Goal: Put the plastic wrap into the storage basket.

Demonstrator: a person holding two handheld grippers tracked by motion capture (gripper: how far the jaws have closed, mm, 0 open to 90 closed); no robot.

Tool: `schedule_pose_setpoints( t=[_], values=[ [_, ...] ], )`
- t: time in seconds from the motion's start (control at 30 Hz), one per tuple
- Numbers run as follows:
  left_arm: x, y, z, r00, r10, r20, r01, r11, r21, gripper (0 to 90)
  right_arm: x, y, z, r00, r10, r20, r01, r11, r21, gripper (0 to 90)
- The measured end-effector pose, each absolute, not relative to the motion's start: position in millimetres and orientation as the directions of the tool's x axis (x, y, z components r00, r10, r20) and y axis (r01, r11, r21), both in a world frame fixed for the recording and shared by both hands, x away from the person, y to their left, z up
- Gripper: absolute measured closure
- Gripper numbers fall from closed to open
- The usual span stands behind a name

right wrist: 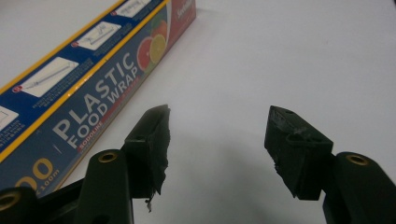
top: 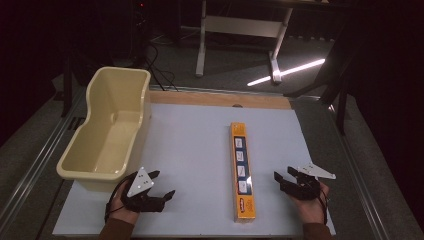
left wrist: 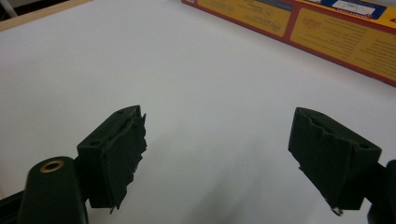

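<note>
1. My right claw [top: 286,178] rests released on the counter [top: 190,150], jaws spread and empty, just beside the near end of the plastic wrap box [top: 242,170] so I can reach it.
2. My left claw [top: 161,185] is also released, holding nothing, between the box and the cream tub [top: 107,125].
3. The box lies flat, lengthwise, near the counter's middle, untouched.

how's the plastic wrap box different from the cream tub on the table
The plastic wrap box is long, thin, closed and printed orange, blue and red; the cream tub is wide, deep, open-topped and plain. The box lies mid-table between the grippers; the tub sits at the left edge. Both rest untouched on the white table.
</note>
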State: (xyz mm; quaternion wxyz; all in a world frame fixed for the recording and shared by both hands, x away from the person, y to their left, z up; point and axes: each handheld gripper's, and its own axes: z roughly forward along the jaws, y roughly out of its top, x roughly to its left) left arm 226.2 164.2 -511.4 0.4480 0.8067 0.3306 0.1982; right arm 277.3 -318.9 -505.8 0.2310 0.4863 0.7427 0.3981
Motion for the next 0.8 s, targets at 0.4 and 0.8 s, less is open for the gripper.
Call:
schedule_pose_setpoints(
  t=[0.4,0.8],
  values=[
    [226.6,161.3,-512.9,0.713,0.701,0.025,0.357,-0.393,0.847,18.7,278.0,-306.8,-499.5,-0.447,0.893,0.062,0.533,0.21,0.82,36.2],
    [226.2,159.6,-513.8,0.718,0.695,0.033,0.35,-0.402,0.846,18.7,290.6,-272.2,-489.5,-0.472,0.876,0.096,0.579,0.227,0.783,26.7]
  ],
)
